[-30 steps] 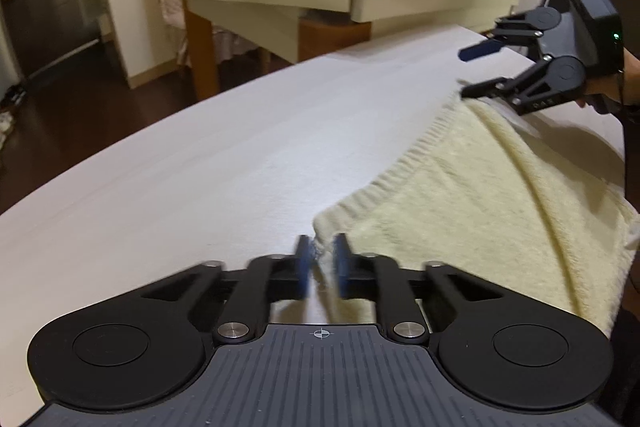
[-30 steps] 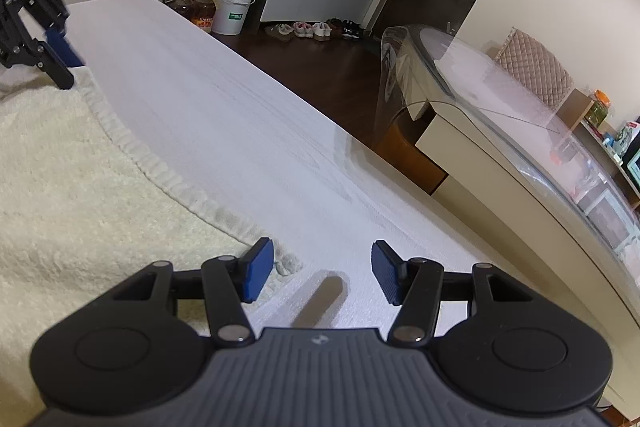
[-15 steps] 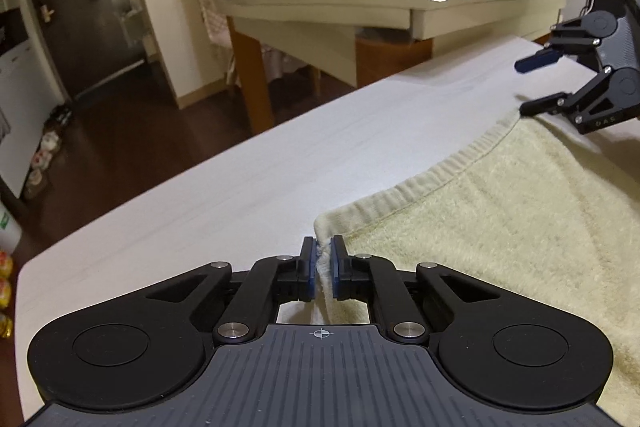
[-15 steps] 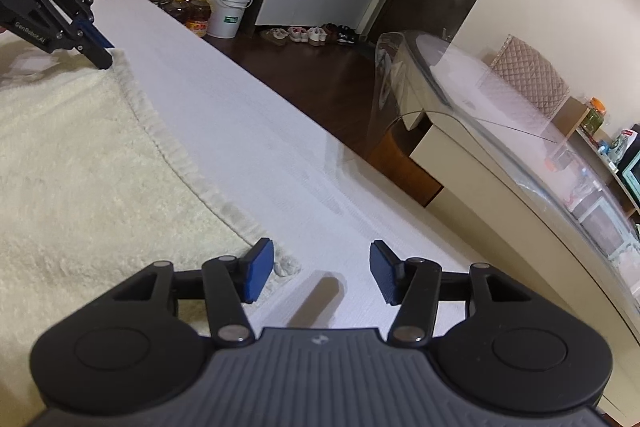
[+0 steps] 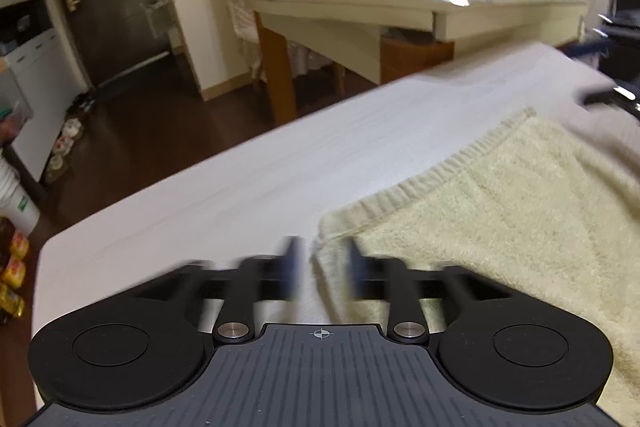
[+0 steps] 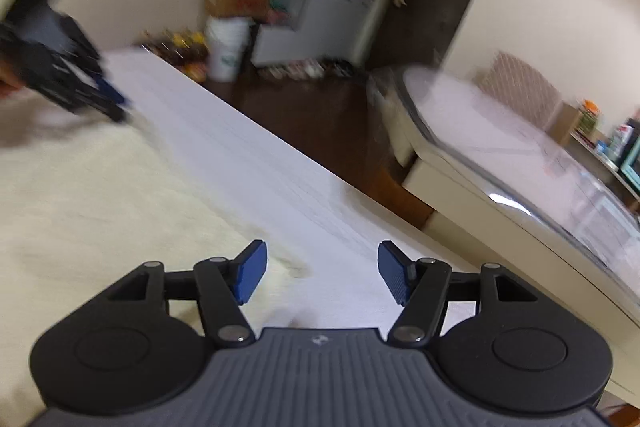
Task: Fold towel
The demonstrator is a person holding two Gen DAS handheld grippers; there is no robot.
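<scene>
Lying flat on the white counter [image 5: 208, 187], the cream towel [image 5: 500, 211] shows a looped terry pile, a ribbed hem along its far edge, and a small rumple at its near-left corner. Over that corner the left tool [image 5: 322, 269] has just been spreading its jaws; the corner sits between the blurred blue pads but neither presses on it (the cloth has been let go). Seen from the right wrist, the towel covers the left part of the counter, its edge running away toward the left tool at the far left, much smeared by motion. The right tool [image 6: 318, 273] stands wide, its jaws having just opened a little further, with the towel's near corner under its left pad [image 6: 251, 273] and bare counter between the pads. A glass-topped dining table [image 6: 532, 163] stands beyond, to the right.
</scene>
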